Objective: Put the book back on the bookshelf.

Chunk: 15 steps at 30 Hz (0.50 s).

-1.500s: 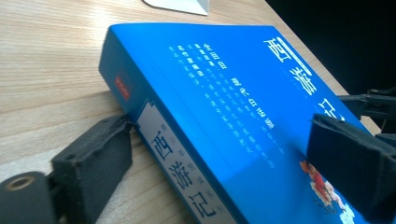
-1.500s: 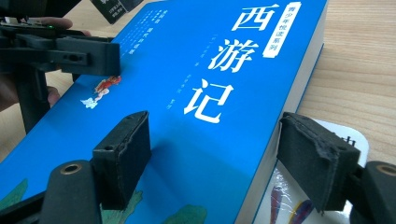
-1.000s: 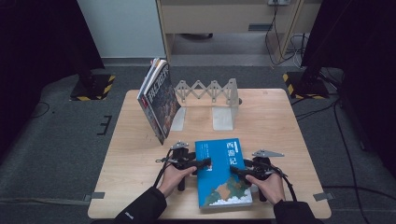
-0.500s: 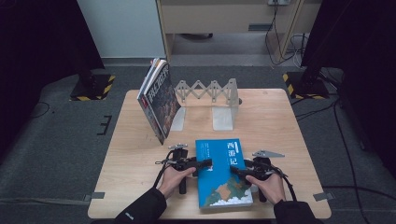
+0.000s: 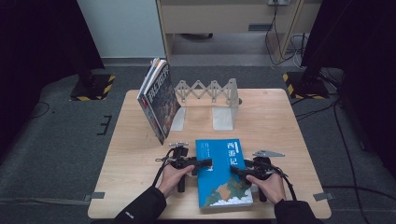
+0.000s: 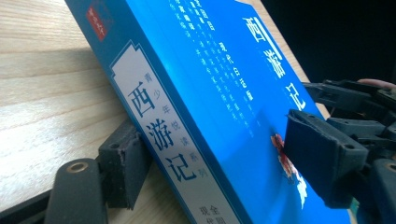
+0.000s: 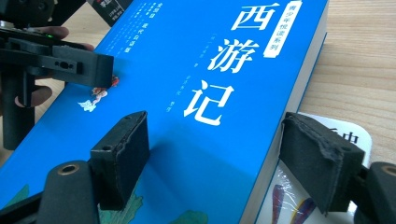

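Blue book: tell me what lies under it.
Under the blue book, at its right edge, a white printed cover pokes out, probably another book or a magazine; the rest is covered. Elsewhere the wooden table shows around it.

"西游记" on the blue book [image 7: 196, 93] cover and spine

Blue book [image 5: 223, 172] — white lettering

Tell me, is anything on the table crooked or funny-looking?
Yes. The magazines at the left end of the folding metal rack lean over steeply instead of standing straight. The blue book also lies on top of a white thing, so it sits slightly raised.
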Motion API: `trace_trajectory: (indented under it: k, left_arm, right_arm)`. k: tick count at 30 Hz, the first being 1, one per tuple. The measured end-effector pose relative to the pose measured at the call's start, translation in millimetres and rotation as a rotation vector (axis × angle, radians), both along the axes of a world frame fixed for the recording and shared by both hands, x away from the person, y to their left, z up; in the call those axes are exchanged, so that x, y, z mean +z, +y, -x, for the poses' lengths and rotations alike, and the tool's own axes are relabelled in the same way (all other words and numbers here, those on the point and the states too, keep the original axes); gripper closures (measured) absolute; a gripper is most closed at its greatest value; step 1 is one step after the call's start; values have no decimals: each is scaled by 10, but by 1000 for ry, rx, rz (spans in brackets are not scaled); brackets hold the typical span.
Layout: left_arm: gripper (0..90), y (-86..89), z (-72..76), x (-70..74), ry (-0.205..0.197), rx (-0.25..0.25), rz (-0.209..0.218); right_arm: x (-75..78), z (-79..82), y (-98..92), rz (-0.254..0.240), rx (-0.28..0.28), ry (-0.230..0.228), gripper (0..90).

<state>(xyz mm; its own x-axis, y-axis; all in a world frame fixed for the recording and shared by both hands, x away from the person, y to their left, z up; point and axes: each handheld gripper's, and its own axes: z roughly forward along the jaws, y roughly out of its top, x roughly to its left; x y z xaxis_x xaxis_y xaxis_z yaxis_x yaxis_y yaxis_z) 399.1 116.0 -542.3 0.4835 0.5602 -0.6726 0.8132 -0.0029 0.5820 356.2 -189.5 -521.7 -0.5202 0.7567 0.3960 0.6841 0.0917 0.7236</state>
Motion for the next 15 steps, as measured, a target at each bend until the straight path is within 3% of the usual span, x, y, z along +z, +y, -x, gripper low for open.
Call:
trace_trajectory:
  k: [10,15]
  left_arm:
    - [267,-5,-34,13,11,-19,13]
    - [364,2,-22,141,-36,-26,35]
  right_arm:
    - [-2,-15,-15,-6,8,7,242]
    - [-6,-20,-44,-25,4,18,251]
